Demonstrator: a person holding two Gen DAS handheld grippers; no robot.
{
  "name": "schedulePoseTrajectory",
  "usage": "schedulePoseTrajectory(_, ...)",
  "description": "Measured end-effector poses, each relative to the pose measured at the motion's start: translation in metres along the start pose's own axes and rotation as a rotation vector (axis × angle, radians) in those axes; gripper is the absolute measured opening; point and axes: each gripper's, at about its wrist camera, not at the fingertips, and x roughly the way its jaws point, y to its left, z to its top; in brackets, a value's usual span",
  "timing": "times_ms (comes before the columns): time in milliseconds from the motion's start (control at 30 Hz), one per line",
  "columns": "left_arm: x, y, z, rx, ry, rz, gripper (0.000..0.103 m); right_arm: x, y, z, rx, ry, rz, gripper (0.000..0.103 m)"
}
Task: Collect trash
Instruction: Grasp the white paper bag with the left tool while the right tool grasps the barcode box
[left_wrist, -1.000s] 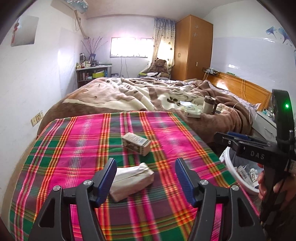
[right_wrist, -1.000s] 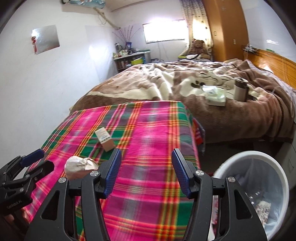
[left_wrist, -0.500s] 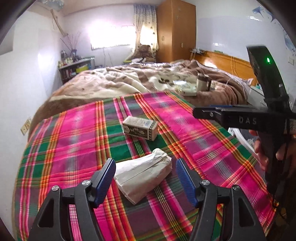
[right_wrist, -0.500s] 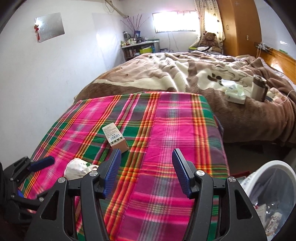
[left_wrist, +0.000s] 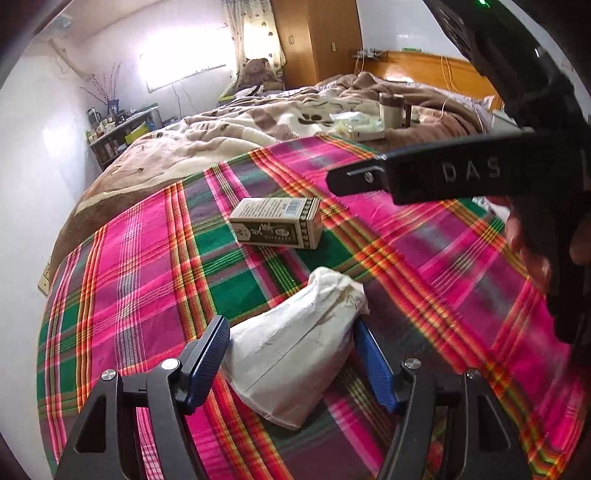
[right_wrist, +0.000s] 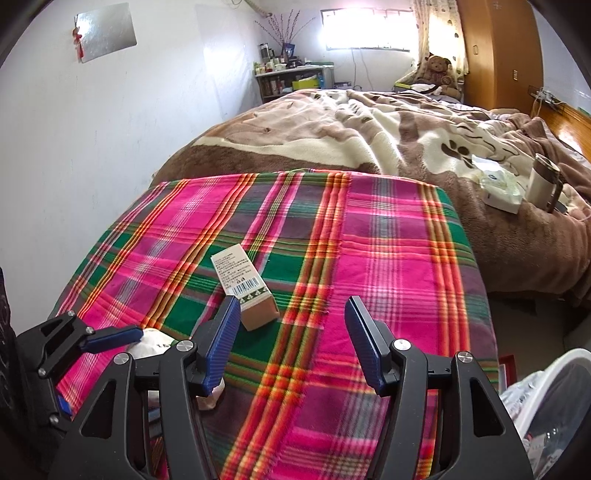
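Now, left gripper (left_wrist: 291, 354): spread, pads straddling white paper bag (left_wrist: 295, 350), lower centre, not pressing.
Right gripper (right_wrist: 291, 339): parted, nothing between; carton (right_wrist: 245, 286) mid-frame.

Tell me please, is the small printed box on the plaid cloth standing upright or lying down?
Lying down. The small box rests on a long side on the plaid cloth, its barcode face turned up.

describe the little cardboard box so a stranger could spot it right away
Look at the pink and green plaid cloth spread at the foot of the bed. Near its middle lies a small carton, flat-sided with a printed barcode, unlike the soft crumpled white bag beside it.
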Motion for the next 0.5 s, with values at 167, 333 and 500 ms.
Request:
schedulePoseTrajectory(167, 0.003, 0.022, -0.002, -0.097, 0.004, -0.029, 0.069, 0.011, 0.004, 0.004, -0.026, 0.019, 0.008, 0.061)
schedulePoseTrajectory(333, 0.003, 0.048, -0.007, -0.202, 0.02, 0.05, 0.07, 0.027, 0.01, 0.008, -0.045, 0.046, 0.038, 0.061)
schedulePoseTrajectory(500, 0.003, 0.063, -0.009, -0.276, 0.015, 0.081, 0.07, 0.039, 0.017, 0.009, -0.062, 0.069, 0.046, 0.061)
